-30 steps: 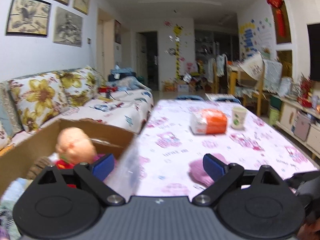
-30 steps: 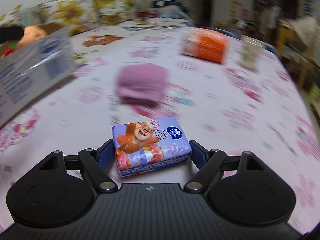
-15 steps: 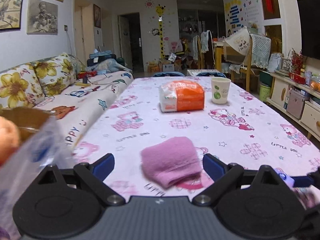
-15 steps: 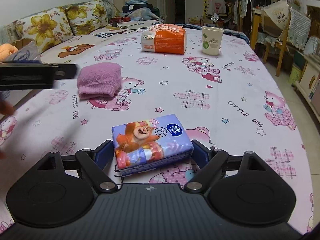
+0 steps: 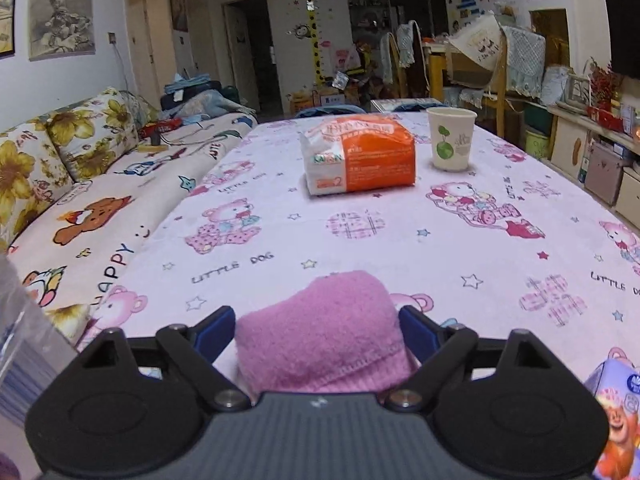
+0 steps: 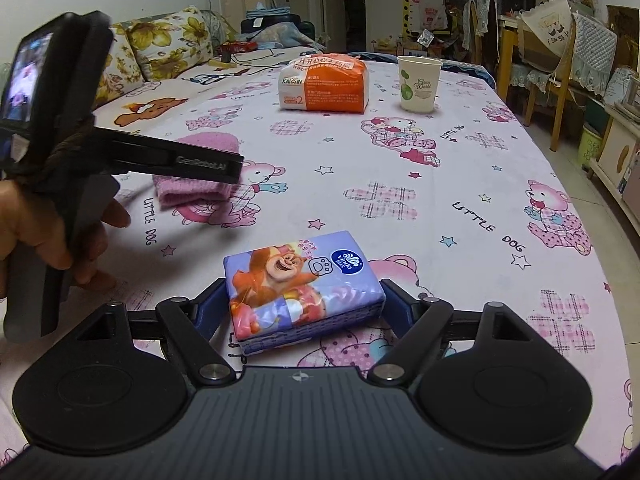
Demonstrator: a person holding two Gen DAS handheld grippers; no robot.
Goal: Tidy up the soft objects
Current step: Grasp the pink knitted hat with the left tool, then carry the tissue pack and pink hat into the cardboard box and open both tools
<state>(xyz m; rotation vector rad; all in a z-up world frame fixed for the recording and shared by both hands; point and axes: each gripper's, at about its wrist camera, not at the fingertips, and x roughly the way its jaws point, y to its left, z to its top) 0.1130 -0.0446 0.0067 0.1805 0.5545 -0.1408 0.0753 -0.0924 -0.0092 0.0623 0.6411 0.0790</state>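
Note:
A folded pink towel [image 5: 320, 332] lies on the bear-print tablecloth [image 5: 440, 248]. My left gripper [image 5: 316, 332] straddles it, and its jaws are closing with the blue pads right at the cloth's sides. In the right wrist view, one of its fingers [image 6: 192, 160] crosses over the pink towel [image 6: 192, 196], held by a hand [image 6: 48, 232]. A purple cartoon-bear tissue pack [image 6: 304, 292] rests on the table between the pads of my right gripper [image 6: 302, 306]. Those jaws are closing too, close to the pack's ends. The tissue pack [image 5: 616, 412] also shows at the left view's lower right corner.
An orange-and-white tissue pack [image 5: 358, 160] and a paper cup [image 5: 450, 138] stand further back on the table. A floral sofa [image 5: 80, 184] runs along the left side. A clear plastic bag [image 5: 24, 340] juts in at the left edge. Chairs and cabinets line the right.
My left gripper swung right, away from the cardboard box with the doll, and came down around the pink towel. The right gripper stayed around the tissue pack.

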